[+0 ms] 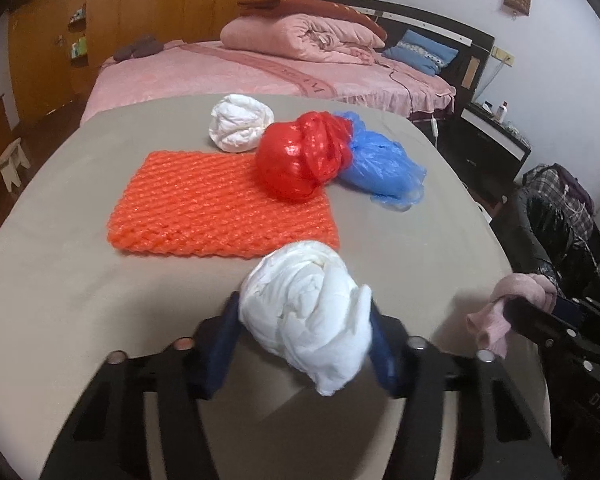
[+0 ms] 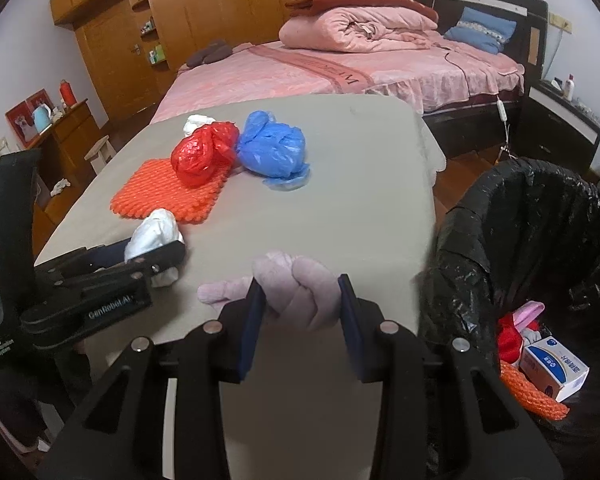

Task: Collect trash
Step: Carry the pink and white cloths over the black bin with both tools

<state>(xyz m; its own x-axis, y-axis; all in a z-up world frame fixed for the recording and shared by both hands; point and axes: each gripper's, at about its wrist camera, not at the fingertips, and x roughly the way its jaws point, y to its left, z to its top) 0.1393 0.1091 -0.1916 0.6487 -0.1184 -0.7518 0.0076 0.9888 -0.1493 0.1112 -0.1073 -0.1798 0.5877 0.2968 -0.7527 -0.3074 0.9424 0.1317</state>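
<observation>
A crumpled white wad (image 1: 300,292) sits between the blue pads of my left gripper (image 1: 304,312), which press on both its sides near the table's front edge. My right gripper (image 2: 300,284) is shut on a knotted pink cloth (image 2: 296,292) at the table's near right corner. Farther back on the grey table (image 1: 60,280) lie an orange foam net (image 1: 220,208), a red plastic bag (image 1: 300,156), a blue plastic bag (image 1: 380,164) and a second white wad (image 1: 240,126). In the right wrist view the left gripper (image 2: 156,248) shows at the left with its white wad (image 2: 154,234).
A bin with a black liner (image 2: 520,220) stands right of the table, holding a white and blue box (image 2: 552,368) and orange netting (image 2: 532,396). Behind the table is a pink bed (image 2: 320,76), with a dark nightstand (image 2: 560,128) at the right. A small stool (image 1: 12,162) stands left.
</observation>
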